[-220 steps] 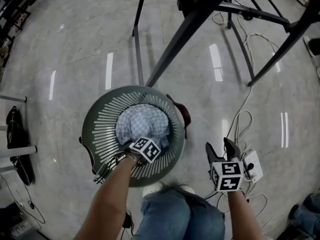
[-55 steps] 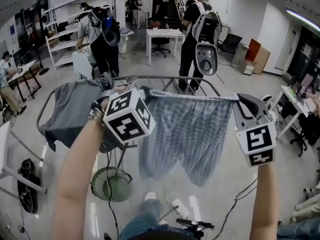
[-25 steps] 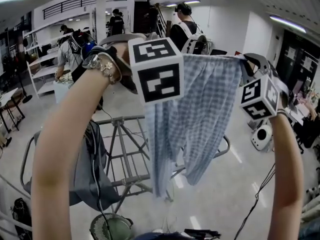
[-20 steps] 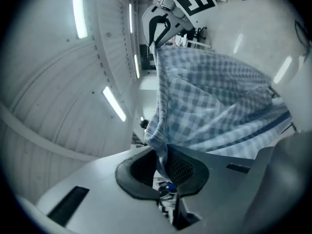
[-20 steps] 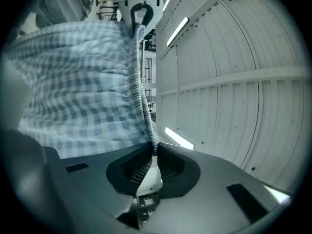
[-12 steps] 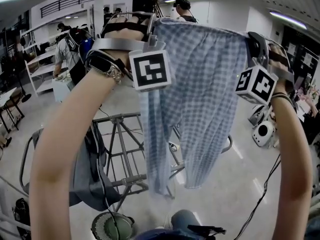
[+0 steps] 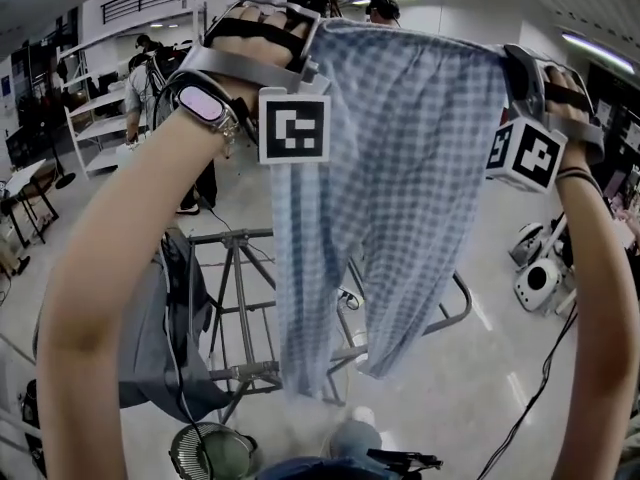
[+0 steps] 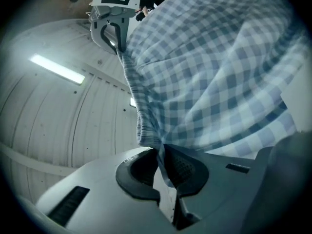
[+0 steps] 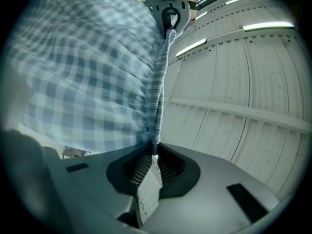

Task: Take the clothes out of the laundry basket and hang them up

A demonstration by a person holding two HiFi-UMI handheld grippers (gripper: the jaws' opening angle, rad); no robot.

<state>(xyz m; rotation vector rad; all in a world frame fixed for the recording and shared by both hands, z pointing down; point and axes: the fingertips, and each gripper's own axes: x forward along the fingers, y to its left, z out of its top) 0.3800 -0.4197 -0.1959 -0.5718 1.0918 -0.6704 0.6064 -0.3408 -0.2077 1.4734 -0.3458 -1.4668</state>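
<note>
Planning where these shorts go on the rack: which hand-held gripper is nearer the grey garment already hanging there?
Left. The left hand-held gripper is above the grey garment, slightly right; the right hand-held gripper holds the shorts' other end, much farther right.

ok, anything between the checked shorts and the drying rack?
Nothing visible. The checked shorts hang from the left claw and right claw, both shut on the waistband, with the drying rack lower down behind them. A grey garment covers the rack's left end; the rails nearer the shorts look bare.

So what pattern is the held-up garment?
The garment is blue-and-white checked; head view shows it best.
</note>
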